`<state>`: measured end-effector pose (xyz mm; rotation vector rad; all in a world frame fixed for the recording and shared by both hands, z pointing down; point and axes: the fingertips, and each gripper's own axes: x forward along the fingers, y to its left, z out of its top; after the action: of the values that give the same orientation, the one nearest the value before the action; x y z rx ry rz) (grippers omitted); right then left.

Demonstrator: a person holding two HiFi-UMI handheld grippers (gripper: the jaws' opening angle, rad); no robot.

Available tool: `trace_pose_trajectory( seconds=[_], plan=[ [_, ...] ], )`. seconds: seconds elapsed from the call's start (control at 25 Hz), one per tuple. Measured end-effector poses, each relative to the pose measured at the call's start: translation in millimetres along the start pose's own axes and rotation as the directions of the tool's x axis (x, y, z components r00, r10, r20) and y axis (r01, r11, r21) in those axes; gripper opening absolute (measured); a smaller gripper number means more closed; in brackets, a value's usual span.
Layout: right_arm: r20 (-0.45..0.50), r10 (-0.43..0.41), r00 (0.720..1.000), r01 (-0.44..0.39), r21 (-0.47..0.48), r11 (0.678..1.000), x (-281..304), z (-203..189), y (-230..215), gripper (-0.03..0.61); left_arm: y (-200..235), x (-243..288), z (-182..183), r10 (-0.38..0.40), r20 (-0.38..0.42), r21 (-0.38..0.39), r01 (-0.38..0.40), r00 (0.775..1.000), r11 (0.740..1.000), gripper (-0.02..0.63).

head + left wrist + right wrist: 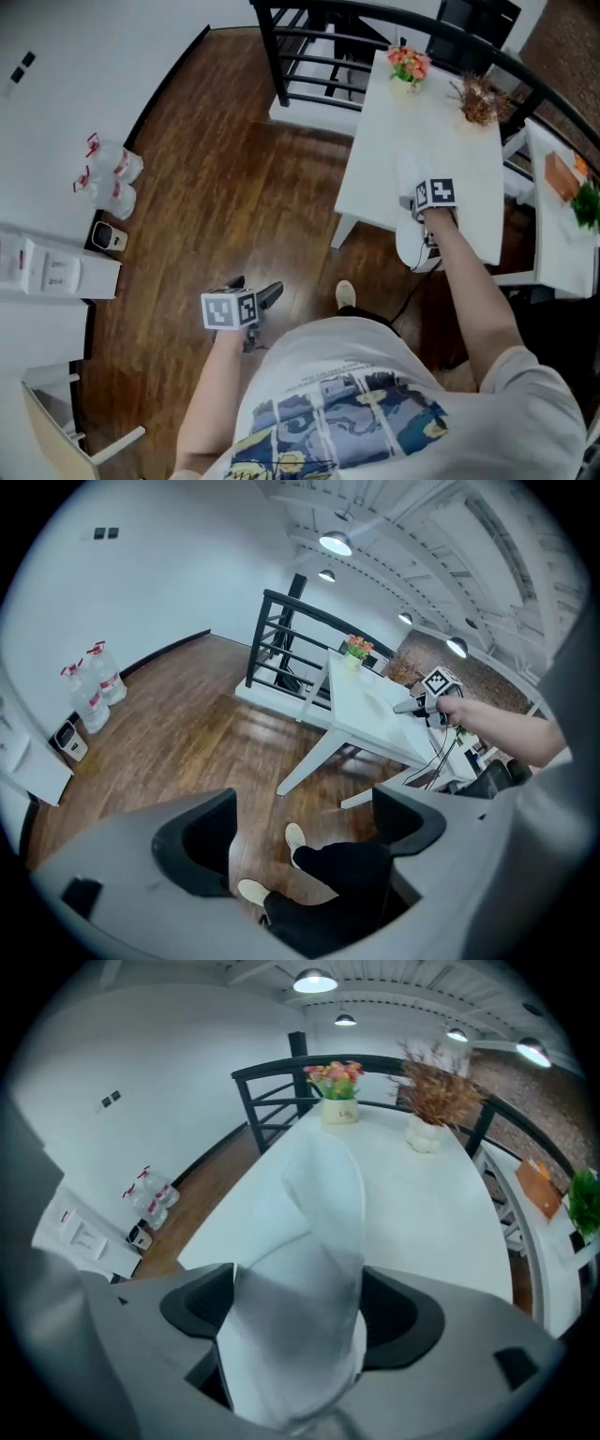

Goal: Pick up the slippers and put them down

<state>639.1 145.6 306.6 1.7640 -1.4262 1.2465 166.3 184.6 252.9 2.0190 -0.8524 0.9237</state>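
Note:
A white slipper (314, 1241) sits between the jaws of my right gripper (298, 1312), which is shut on it. Its toe end stretches forward over the white table (441, 1213). In the head view the right gripper (412, 204) is at the table's near edge (450, 141), and the slipper (411, 246) hangs partly past that edge. My left gripper (253, 289) hovers over the wooden floor to the left of the table. Its jaws stand open with nothing between them (305, 841); only the person's legs and shoes show beyond. I see no second slipper.
A flower pot (409, 66) and a dried-plant vase (480, 101) stand at the table's far end, with a black railing (300, 56) behind. Water bottles (112, 178) stand by the left wall. A white side table with an orange box (561, 176) is at the right.

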Motion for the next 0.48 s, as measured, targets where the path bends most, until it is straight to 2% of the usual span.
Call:
trace_pose_trajectory(
  seconds=[0.12, 0.28, 0.4, 0.48],
  plan=[
    [0.012, 0.055, 0.998, -0.054, -0.095, 0.994, -7, 4, 106, 0.428, 45, -42, -28, 0.004, 0.023, -0.029, -0.003, 1.0, 1.0, 0.451],
    [-0.02, 0.122, 0.992, -0.123, -0.23, 0.965, 3, -3, 220, 0.428, 86, -75, -90, 0.029, 0.032, -0.122, -0.024, 0.999, 0.992, 0.451],
    [-0.078, 0.152, 0.985, -0.168, -0.307, 0.937, 24, -21, 304, 0.428, 123, -92, -127, 0.049, 0.007, -0.177, -0.047, 0.999, 0.983, 0.451],
    [-0.144, 0.168, 0.975, -0.209, -0.356, 0.911, 63, -40, 359, 0.428, 155, -90, -145, 0.067, -0.008, -0.235, -0.067, 0.998, 0.97, 0.451]
  ],
)
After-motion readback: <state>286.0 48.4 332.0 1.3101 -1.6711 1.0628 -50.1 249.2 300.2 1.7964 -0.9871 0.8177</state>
